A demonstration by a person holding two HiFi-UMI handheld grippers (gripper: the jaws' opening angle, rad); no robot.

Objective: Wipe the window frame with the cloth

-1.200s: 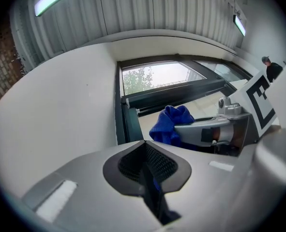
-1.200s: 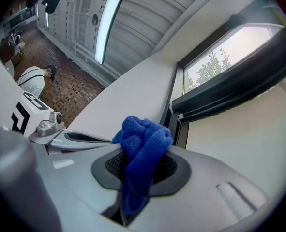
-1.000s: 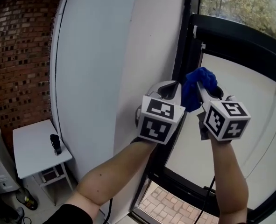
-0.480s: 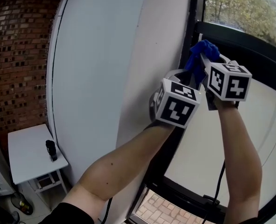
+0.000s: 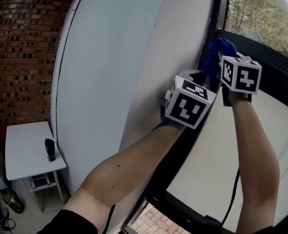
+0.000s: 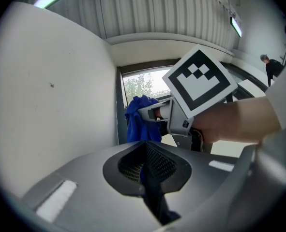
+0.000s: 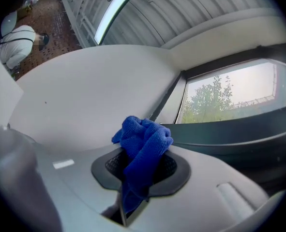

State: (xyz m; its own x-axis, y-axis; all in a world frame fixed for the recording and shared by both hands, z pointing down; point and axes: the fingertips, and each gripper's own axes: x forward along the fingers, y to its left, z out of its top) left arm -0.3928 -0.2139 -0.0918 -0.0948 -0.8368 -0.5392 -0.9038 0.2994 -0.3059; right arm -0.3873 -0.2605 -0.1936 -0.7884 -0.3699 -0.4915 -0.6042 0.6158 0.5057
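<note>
cloth [image 7: 143, 141], blue and bunched, sits clamped between the jaws of the right gripper [image 5: 227, 61]. the gripper is raised at the upper corner of the black window frame [image 5: 268, 57], where the upright bar meets the crossbar. whether the cloth touches the frame cannot be told. the left gripper [image 5: 196, 77] is held just beside and below the right one, close to the white wall [image 5: 134, 57], its jaws pressed together with nothing between them. trees [image 5: 260, 9] show through the pane above. far below to the left stands a small white table [image 5: 22, 152] bearing a dark object [image 5: 49, 149], against a brick wall [image 5: 17, 57].
</note>
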